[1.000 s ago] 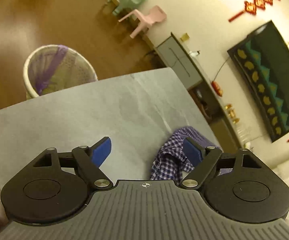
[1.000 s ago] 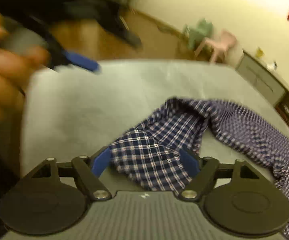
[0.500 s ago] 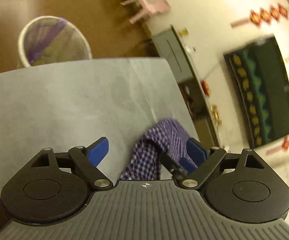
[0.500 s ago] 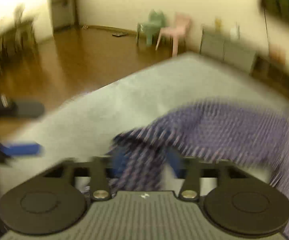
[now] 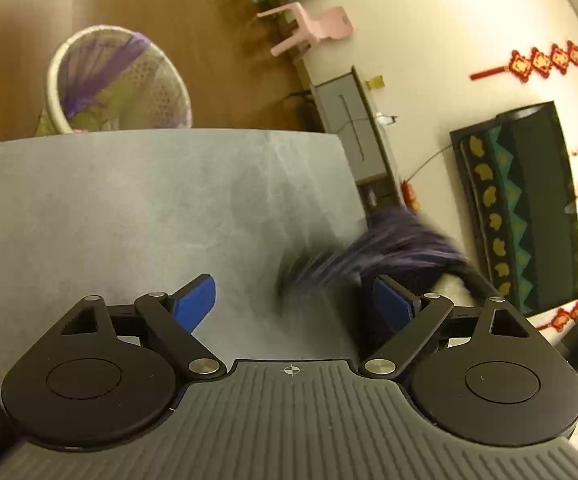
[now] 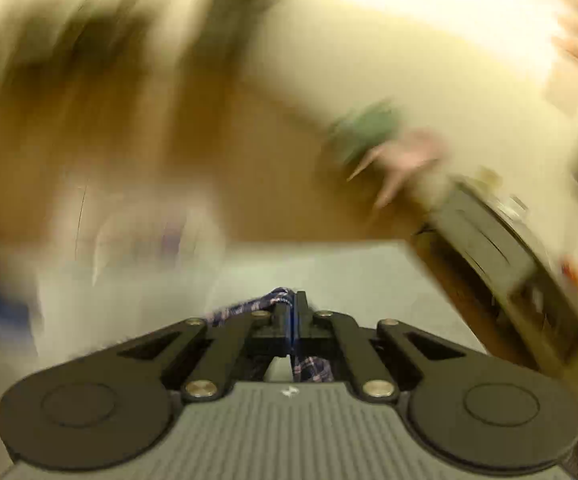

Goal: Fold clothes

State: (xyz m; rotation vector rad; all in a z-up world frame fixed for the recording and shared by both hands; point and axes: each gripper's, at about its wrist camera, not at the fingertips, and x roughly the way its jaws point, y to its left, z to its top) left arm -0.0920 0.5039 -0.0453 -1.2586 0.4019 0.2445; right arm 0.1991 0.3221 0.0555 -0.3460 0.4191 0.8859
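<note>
With our right gripper (image 6: 292, 312) clamped on the shirt (image 5: 389, 248) at the table's (image 5: 129, 208) right edge and lifting it, we need our left gripper (image 5: 293, 304), fingers apart and empty, to catch another corner.

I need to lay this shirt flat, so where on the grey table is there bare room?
The grey table is bare from its far edge by the laundry basket to the left tool. Only the right corner is crowded, by the checked shirt.
</note>
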